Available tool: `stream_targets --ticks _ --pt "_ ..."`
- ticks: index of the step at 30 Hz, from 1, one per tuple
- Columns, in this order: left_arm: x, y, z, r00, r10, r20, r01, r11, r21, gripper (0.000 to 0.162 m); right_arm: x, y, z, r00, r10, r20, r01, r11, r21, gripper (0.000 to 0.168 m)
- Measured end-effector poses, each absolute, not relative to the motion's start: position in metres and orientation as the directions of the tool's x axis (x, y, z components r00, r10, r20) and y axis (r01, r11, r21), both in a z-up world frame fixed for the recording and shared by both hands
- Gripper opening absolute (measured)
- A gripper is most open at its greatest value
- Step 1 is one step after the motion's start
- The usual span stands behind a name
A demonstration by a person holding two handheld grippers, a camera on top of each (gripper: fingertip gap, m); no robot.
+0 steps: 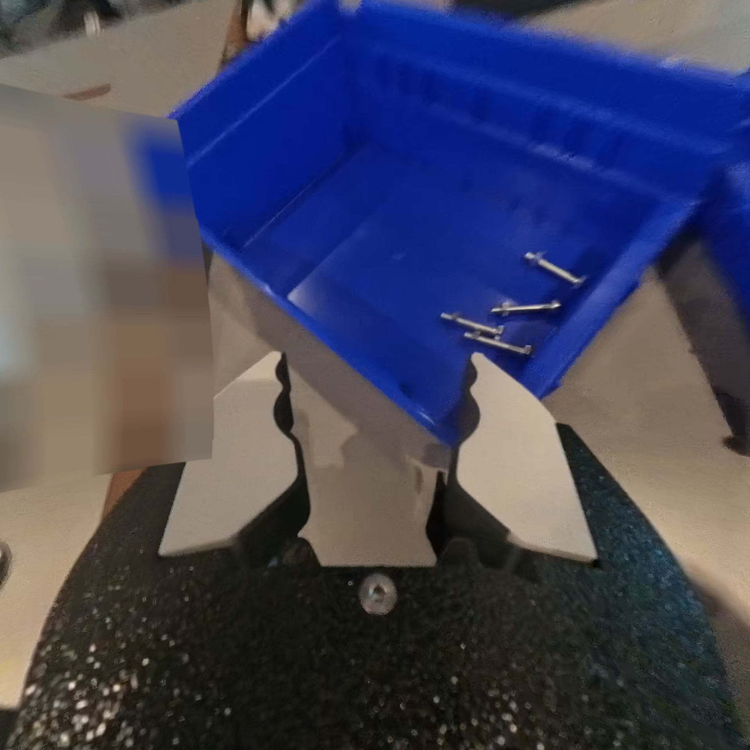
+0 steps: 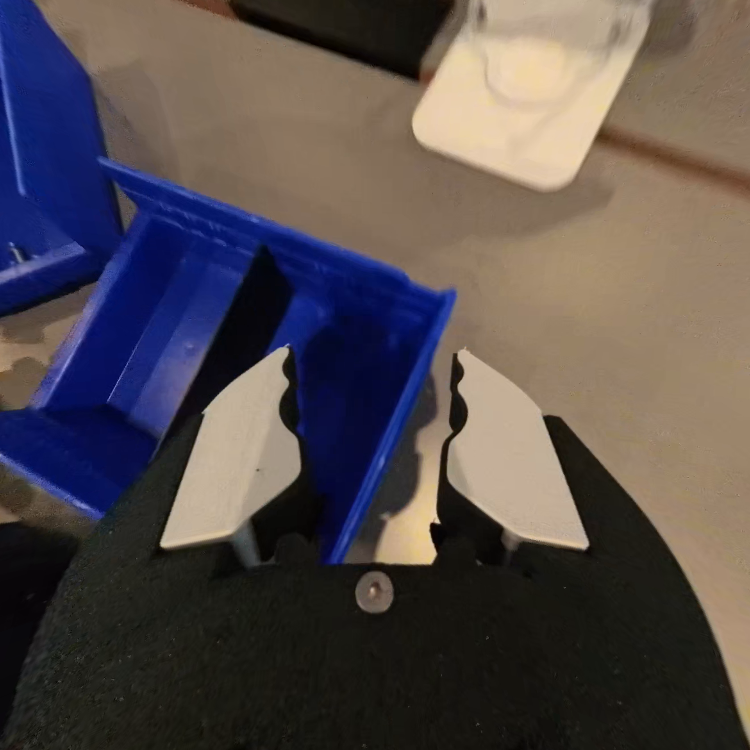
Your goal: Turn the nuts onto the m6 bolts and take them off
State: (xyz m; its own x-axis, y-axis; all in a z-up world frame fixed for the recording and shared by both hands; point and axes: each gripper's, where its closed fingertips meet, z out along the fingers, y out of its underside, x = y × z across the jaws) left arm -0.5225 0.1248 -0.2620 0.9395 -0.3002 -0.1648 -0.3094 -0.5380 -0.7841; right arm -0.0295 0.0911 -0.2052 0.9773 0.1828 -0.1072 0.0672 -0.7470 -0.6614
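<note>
In the left wrist view a large blue bin point(image 1: 406, 170) stands on the pale table. Several thin silver bolts, each with a nut on it, lie at its near right corner point(image 1: 525, 308). My left gripper point(image 1: 377, 357) is open and empty, just before the bin's low front lip, with its right fingertip point(image 1: 483, 373) close to the bolts. In the right wrist view my right gripper point(image 2: 375, 351) is open and empty. It straddles the right wall of a smaller blue bin point(image 2: 410, 406), which has a black divider point(image 2: 251, 324). No nuts or bolts show inside that bin.
A second blue bin shows at the right edge of the left wrist view point(image 1: 730, 211). The large bin also shows at the left of the right wrist view point(image 2: 44, 162). A blurred white flat object point(image 2: 515, 113) lies far right on the table point(image 2: 568, 324). The grippers' ends are close to 50 cm from one another.
</note>
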Motion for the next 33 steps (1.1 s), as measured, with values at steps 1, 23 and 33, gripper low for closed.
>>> stream_targets --ticks 1,23,33 --pt "-0.523 0.127 -0.264 0.949 -0.278 -0.147 -0.285 -0.563 -0.776 0.080 -0.024 0.080 -0.218 0.975 0.159 -0.155 0.025 -0.773 -0.634 0.071" --pt "-0.512 0.126 -0.213 0.939 -0.180 -0.293 -0.342 -0.405 -0.848 0.057 0.136 0.081 -0.271 0.754 0.657 0.011 0.646 -0.739 -0.189 0.011" --pt "-0.483 0.127 -0.207 0.920 -0.279 -0.275 -0.362 -0.341 -0.867 0.062 0.211 0.063 -0.197 0.974 0.076 0.214 0.178 -0.842 -0.509 0.052"
